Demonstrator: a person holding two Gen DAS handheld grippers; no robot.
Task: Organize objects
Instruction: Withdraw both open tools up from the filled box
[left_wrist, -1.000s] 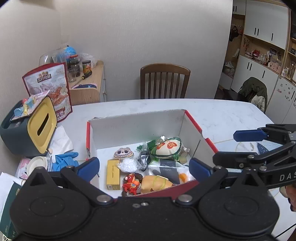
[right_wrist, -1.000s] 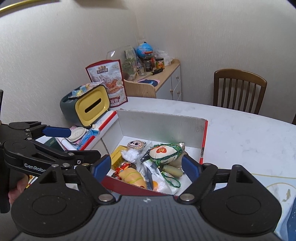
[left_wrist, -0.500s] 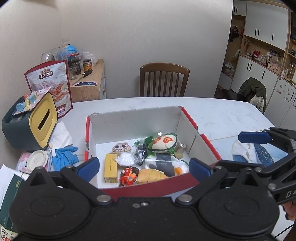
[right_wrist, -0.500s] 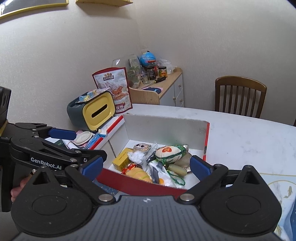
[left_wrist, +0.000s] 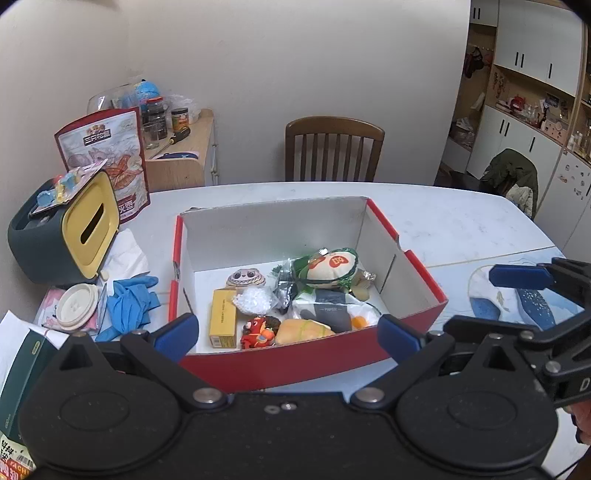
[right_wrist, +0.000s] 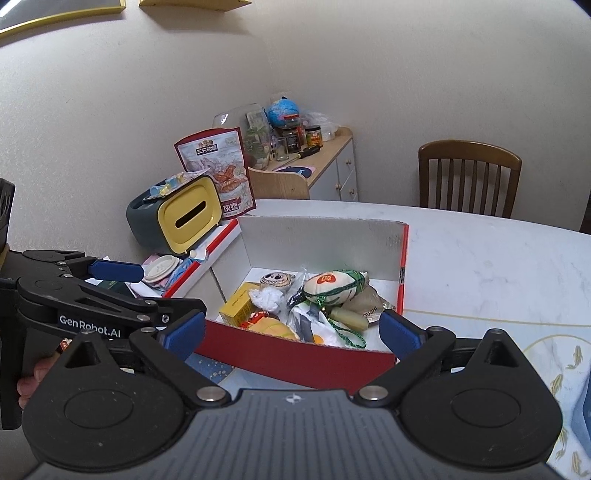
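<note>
Box (left_wrist: 295, 363), red outside, on tabletop (left_wrist: 461, 225); holds toys and packets. Left hand-held gripper (left_wrist: 286, 334) and right hand-held gripper (right_wrist: 293, 328): both spread wide, empty.

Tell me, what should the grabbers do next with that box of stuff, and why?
Probably lower the right gripper into the red box toward the yellow carton. Both grippers are open and empty, and the box is a jumble of toys and packets.
</note>
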